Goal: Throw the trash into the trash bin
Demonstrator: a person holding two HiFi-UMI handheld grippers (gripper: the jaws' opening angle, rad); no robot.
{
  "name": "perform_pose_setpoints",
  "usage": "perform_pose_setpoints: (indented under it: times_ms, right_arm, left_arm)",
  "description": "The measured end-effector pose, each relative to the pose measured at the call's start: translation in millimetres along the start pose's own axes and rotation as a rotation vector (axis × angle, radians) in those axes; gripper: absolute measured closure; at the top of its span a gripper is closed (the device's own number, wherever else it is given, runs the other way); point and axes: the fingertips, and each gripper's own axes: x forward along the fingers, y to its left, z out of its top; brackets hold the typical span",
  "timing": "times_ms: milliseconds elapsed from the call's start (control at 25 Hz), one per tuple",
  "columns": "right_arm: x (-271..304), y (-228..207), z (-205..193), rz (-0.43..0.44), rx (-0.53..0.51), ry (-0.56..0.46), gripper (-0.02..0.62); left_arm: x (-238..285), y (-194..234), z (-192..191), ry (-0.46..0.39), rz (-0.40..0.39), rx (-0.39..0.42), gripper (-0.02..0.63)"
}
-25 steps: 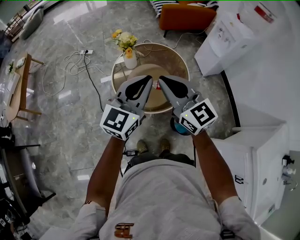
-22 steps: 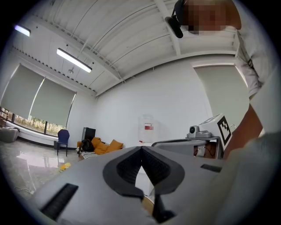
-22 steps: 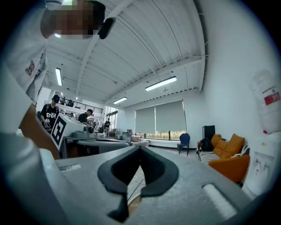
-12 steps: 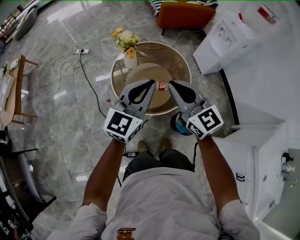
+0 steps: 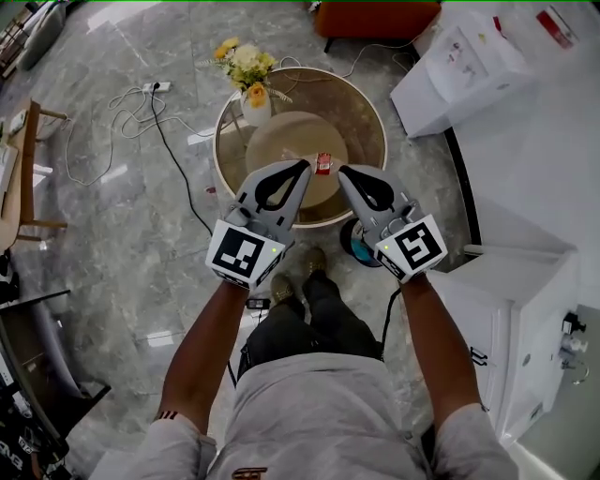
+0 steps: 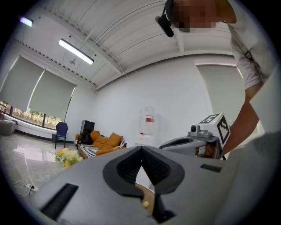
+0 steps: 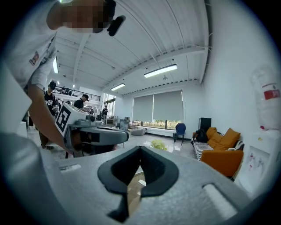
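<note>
A small red piece of trash (image 5: 323,163) lies on the wooden middle of a round glass-rimmed table (image 5: 366,117). In the head view my left gripper (image 5: 302,167) and right gripper (image 5: 344,172) hang side by side over the table's near edge. Both are shut and hold nothing, and the trash shows just beyond and between their tips. A dark blue-green trash bin (image 5: 358,246) stands on the floor by the table, partly hidden under the right gripper. The left gripper view shows its jaws (image 6: 141,148) met at the tip, and the right gripper view shows the same (image 7: 140,148).
A white vase of yellow flowers (image 5: 251,94) stands at the table's far left. On the floor to the left lie cables and a power strip (image 5: 155,87). A white water dispenser (image 5: 459,66) and a white cabinet (image 5: 511,300) stand to the right, with an orange sofa (image 5: 375,17) behind.
Both grippers have sunk toward the table, still shut. The red trash, first hidden behind them, now shows between their tips. The person's feet have shifted closer to the table.
</note>
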Motion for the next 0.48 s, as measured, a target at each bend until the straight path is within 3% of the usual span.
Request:
perform_pose_setpoints:
  times_ms: [280,480]
  right_arm:
    - [17,-19,-52,0.058,-0.080,0.084,0.594]
    - [22,-36,-92,0.064,-0.072,0.094,0.594]
  left_arm:
    - [24,13,-48,0.022,0.019,0.006,0.606]
    - [42,21,-83,0.053,0.038,0.005,0.606]
